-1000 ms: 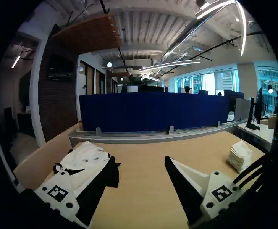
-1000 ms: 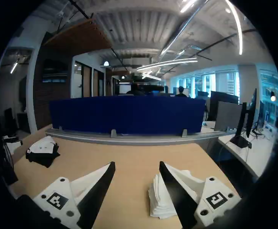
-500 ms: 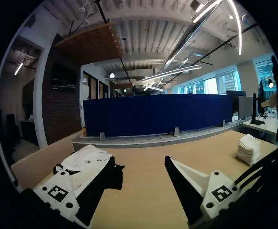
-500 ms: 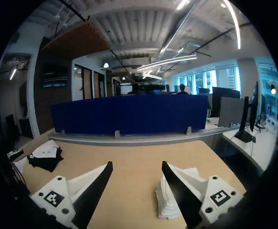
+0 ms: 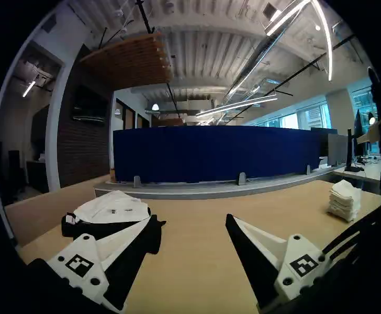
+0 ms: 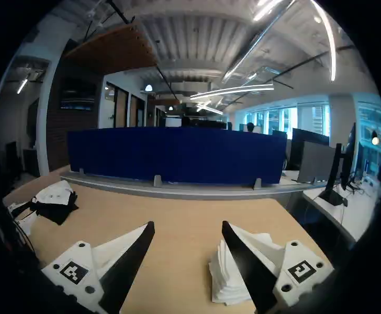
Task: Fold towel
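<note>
bare tabletop open in the middle, dark cloth pile left, white towel stack right, blue divider behind

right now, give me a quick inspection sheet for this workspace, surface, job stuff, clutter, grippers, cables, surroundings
surface: light wooden table, bare between the fingers
job's things: stack of folded white towels near the table's right edge; white and black cloth heap on the left side
clutter: nothing seen
grippers: left gripper open, holding nothing; right gripper open, holding nothing, its right finger in front of the towel stack
cables: dark cables beside the left gripper's right finger
surroundings: blue divider along the table's far edge, monitors on the next desk, ceiling lights overhead
</note>
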A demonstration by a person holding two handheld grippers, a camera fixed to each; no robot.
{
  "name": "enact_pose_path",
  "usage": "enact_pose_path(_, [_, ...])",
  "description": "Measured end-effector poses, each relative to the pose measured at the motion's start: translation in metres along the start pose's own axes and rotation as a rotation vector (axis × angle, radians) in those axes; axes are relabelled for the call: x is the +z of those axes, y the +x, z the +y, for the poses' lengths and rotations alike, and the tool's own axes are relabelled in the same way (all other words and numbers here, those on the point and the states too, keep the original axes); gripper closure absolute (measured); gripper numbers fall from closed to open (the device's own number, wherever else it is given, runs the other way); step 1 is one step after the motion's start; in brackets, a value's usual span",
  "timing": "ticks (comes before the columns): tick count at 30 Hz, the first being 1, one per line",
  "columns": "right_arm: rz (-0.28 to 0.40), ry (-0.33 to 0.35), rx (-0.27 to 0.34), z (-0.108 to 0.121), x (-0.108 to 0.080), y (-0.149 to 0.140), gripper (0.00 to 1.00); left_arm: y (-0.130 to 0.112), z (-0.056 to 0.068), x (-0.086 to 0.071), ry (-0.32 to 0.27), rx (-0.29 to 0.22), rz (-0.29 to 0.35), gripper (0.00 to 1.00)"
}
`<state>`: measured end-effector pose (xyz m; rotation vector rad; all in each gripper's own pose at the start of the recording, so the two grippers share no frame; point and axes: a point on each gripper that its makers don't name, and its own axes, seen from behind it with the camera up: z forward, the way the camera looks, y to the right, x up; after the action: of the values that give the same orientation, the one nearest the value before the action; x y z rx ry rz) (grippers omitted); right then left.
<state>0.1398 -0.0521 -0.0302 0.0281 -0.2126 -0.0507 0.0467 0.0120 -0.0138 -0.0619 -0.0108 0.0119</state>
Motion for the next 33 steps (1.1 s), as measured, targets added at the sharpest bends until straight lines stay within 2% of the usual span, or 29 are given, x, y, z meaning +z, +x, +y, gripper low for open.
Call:
enact_pose_path(9, [-0.006,-0.018,-0.011,0.003,0.012,-0.008,0.0,-0.024,0.001,0.01,-0.003,-0.02,0.007,0.03])
enact_pose_path(18, [-0.003,-0.017,-0.028,-0.003,0.022,-0.01,0.0,-0.045,-0.001,0.015,0.02,-0.016,0.009,0.03])
enact_pose_path(21, [-0.004,-0.013,-0.026,-0.005,0.024,-0.012,0.0,-0.046,-0.004,0.015,0.024,-0.013,0.009,0.03])
enact_pose_path(33, [0.0,-0.009,-0.013,-0.001,0.025,-0.012,0.0,-0.045,0.001,0.016,0.023,-0.012,0.012,0.03])
